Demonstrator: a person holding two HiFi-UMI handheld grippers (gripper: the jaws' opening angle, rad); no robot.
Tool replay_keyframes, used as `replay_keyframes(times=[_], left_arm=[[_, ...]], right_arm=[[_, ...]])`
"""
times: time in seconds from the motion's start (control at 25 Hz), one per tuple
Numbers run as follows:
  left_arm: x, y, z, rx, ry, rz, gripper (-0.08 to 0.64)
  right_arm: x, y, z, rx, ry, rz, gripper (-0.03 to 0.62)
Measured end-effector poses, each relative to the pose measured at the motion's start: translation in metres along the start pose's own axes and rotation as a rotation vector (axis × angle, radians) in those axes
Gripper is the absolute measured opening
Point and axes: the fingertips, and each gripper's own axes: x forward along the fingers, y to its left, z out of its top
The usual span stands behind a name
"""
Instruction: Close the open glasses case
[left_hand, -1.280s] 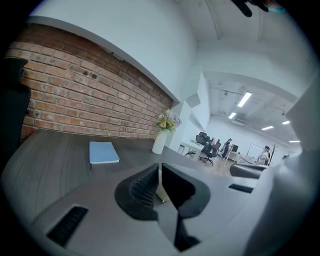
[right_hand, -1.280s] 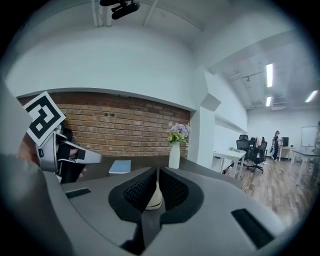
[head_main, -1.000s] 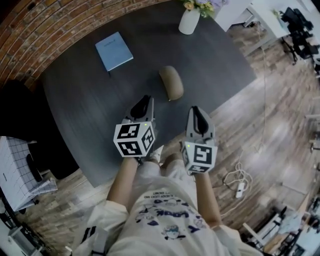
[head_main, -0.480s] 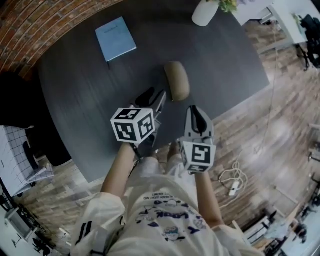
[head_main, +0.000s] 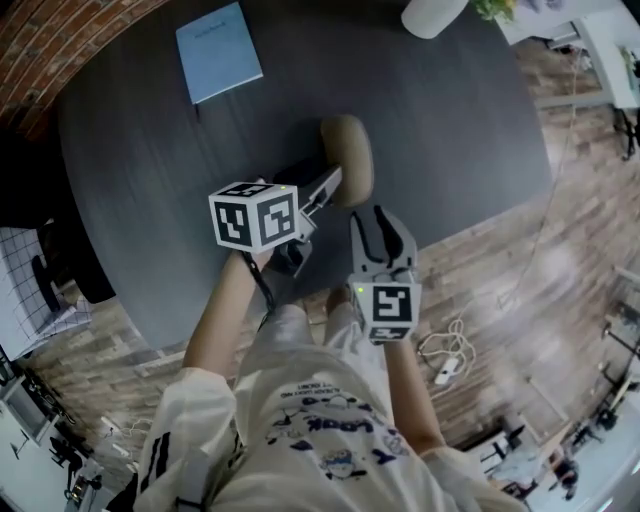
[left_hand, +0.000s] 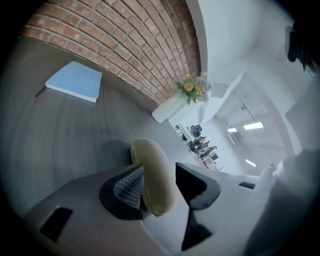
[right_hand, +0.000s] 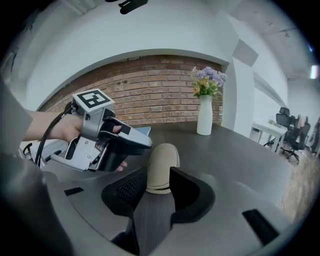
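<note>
Moved since earlier: left gripper (head_main: 324, 189) has swung in from the table's near edge towards the glasses case (head_main: 347, 160), and its tips now reach the case's near-left side
Left gripper: jaws spread apart – in the left gripper view the near end of the case lies between them, one ribbed pad (left_hand: 129, 183) close against its side while the other jaw stands off with a clear gap; nothing is clamped
Left gripper's pose: tilted, with its marker cube (head_main: 253, 215) turned up towards the head camera
Right gripper (head_main: 380, 226): jaws released and empty – it hovers at the table's near edge, just short of the case, which shows beyond the gap between its jaws
Glasses case: tan, oval, lying lengthwise on the dark table (head_main: 460, 120) near its near edge; its lid looks down on the base, with a seam showing at the near end
Blue notebook (head_main: 218, 38): flat on the far-left of the table, well apart from the case
White vase (head_main: 432, 15): upright at the far-right corner, holding flowers (right_hand: 207, 80)
Backdrop: a brick wall (right_hand: 150, 105) beyond the table
</note>
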Motion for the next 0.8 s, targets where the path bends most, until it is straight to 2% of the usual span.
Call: replay_keyframes(times=[0.16,0.44,0.6,0.72,0.8], left_arm=[[0.008,0.003,0.003,-0.041,0.0,0.009,0.186],[0.024,0.0,-0.001,-0.168,0.04,-0.038,0.238],[0.03,0.004,-0.003,-0.203,0.05,-0.033,0.238],[0.036,0.004,-0.006,-0.251,0.065,-0.024,0.238],[0.038,0.004,-0.006,-0.255,0.07,-0.009,0.238]], right_arm=[[0.006,-0.003,-0.008,0.002,0.036,0.036,0.138],[0.017,-0.012,-0.01,0.024,0.038,0.068,0.161],[0.02,-0.009,-0.012,0.019,0.06,0.104,0.161],[0.021,-0.011,-0.013,0.027,0.064,0.111,0.161],[0.02,-0.014,-0.014,0.033,0.067,0.103,0.163]])
